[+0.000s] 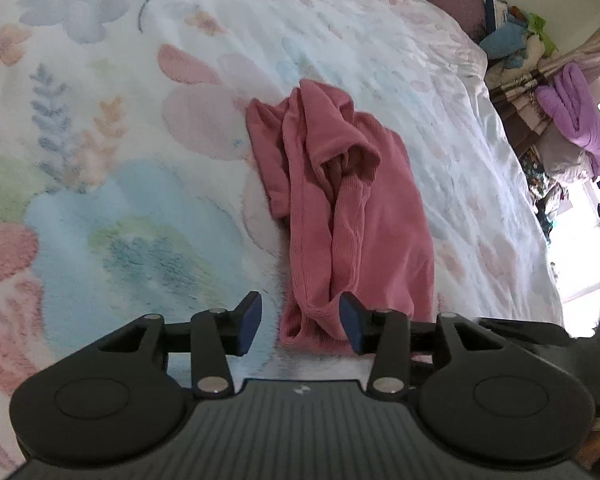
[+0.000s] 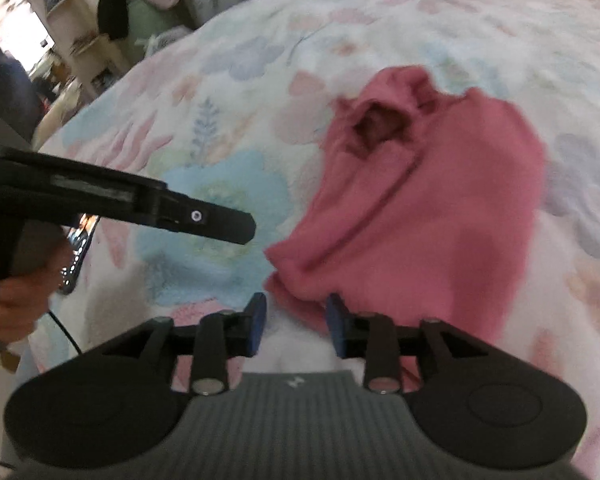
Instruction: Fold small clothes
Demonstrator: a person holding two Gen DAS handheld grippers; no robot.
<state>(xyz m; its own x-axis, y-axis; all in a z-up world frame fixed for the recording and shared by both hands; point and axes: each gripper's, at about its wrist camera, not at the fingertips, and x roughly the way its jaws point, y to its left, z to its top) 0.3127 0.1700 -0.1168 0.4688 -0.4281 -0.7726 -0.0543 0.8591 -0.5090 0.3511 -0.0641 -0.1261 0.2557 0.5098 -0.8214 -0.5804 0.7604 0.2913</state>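
A small pink ribbed garment (image 1: 352, 216) lies crumpled and partly folded lengthwise on a floral bedspread (image 1: 120, 140). My left gripper (image 1: 300, 322) is open, its blue-padded fingers straddling the garment's near hem without gripping it. In the right wrist view the same pink garment (image 2: 428, 208) lies ahead, its neck opening toward the far end. My right gripper (image 2: 296, 326) is open just at the garment's near left corner. The left gripper (image 2: 236, 228) also shows from the side at the left, held by a hand.
The bedspread's right edge (image 1: 512, 168) drops off to a cluttered area with purple cloth (image 1: 580, 116) and a blue item (image 1: 500, 40). Shelves and piled clothes (image 2: 140, 4) stand beyond the bed's far left in the right wrist view.
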